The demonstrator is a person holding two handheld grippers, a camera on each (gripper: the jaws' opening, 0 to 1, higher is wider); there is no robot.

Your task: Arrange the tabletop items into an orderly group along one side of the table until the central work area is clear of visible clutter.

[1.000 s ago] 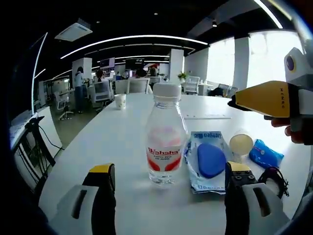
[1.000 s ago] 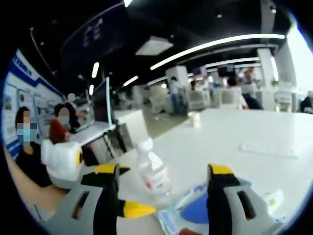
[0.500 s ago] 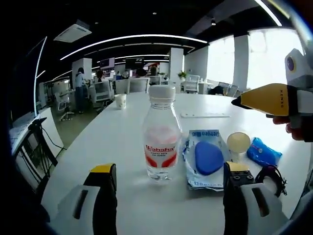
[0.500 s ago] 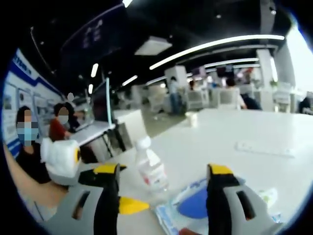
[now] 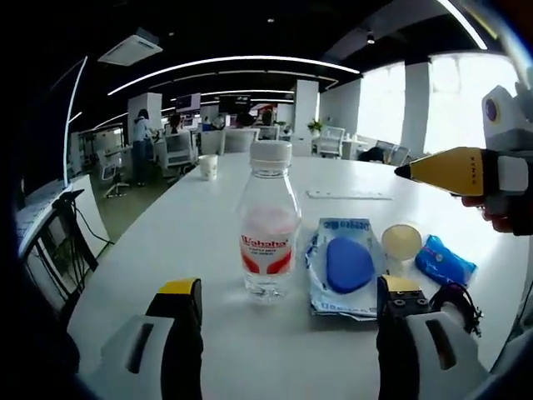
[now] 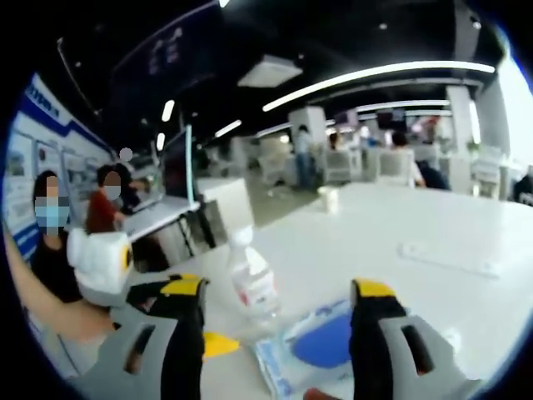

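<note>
In the left gripper view, the left gripper (image 5: 283, 312) rises from the bottom edge with its jaws spread wide and nothing between them. Above the gap, just left of frame centre, a clear water bottle (image 5: 267, 220) with a white cap and red label stands upright on the white table (image 5: 183, 242), ahead of the jaw tips and apart from them. Just right of the bottle lies a flat clear packet (image 5: 343, 267) with a blue pad inside, its near edge close to the right jaw tip. Further right sits a small round pale cup (image 5: 401, 242), then a blue wrapped packet (image 5: 443, 261), and at the lower right a black corded item (image 5: 460, 302), partly hidden behind the right jaw and hard to identify. At the right edge the right gripper (image 5: 450, 169) reaches in from the right, above the items, cut off by the frame. A paper cup (image 5: 207, 166) stands far up the table in the upper left.

In the right gripper view, which is blurred, the right gripper (image 6: 279, 308) also has its jaws set wide with nothing held. The left gripper (image 6: 166, 300) shows at lower left. The bottle (image 6: 252, 282) leans in the picture between the jaws, left of centre, and the packet (image 6: 312, 346) lies between the jaw tips, its lower part cut off by the frame.
</note>
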